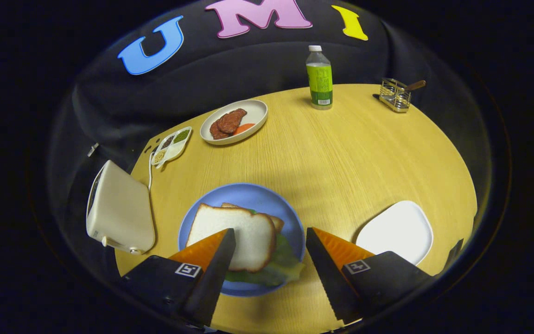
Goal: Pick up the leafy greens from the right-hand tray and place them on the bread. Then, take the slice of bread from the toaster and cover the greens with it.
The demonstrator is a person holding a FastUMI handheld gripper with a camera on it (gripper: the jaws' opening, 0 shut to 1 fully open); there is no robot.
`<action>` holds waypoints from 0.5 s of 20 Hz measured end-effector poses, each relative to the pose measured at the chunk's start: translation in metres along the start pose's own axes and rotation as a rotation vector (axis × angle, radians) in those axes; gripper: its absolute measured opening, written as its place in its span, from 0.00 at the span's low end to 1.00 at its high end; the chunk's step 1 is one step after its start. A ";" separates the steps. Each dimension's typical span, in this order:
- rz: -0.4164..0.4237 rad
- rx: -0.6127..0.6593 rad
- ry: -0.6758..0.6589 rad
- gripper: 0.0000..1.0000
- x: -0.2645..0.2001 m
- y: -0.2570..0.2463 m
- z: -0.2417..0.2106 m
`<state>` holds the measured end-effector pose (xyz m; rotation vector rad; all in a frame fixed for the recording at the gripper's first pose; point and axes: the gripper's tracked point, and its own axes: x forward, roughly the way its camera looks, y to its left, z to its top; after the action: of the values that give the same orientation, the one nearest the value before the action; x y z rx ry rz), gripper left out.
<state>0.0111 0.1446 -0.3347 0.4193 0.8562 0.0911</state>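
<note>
Round wooden table (341, 153) against black cloth wall. Gripper (270, 241) held just above near edge, spread wide, gripping nothing; orange-and-black fingers (211, 250) apart on either side of the food. Between and just ahead of them, blue plate (248, 195) with top slice of bread (230, 234) lying flat over leafy greens (278, 266), green edges poking out on the near right side. Second slice (274, 220) peeking out underneath at the far right corner, stack slightly askew. Left finger overlapping near left corner of the top slice; contact impossible to judge. Left of plate, cream toaster (118, 208) at table's edge, cord running far along the rim. Right of plate, just beyond right finger, white tray (399, 229), bare. Farther left, small divided dish (173, 144) with seeds or spices, then oval white plate (237, 123) with brown meat and something orange. Far side, upright bottle (319, 79) with green label; far right, wire rack (394, 95) with wooden handle sticking out.
</note>
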 end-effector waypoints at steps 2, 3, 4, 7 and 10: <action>0.028 -0.055 -0.049 0.97 -0.015 0.002 0.011; 0.040 -0.080 -0.067 0.98 -0.023 0.004 0.013; 0.057 -0.097 -0.087 0.98 -0.032 0.007 0.018; 0.101 -0.151 -0.167 0.99 -0.065 0.015 0.040; 0.125 -0.223 -0.268 0.99 -0.103 0.022 0.069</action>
<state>-0.0035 0.1174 -0.2125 0.2680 0.5480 0.2385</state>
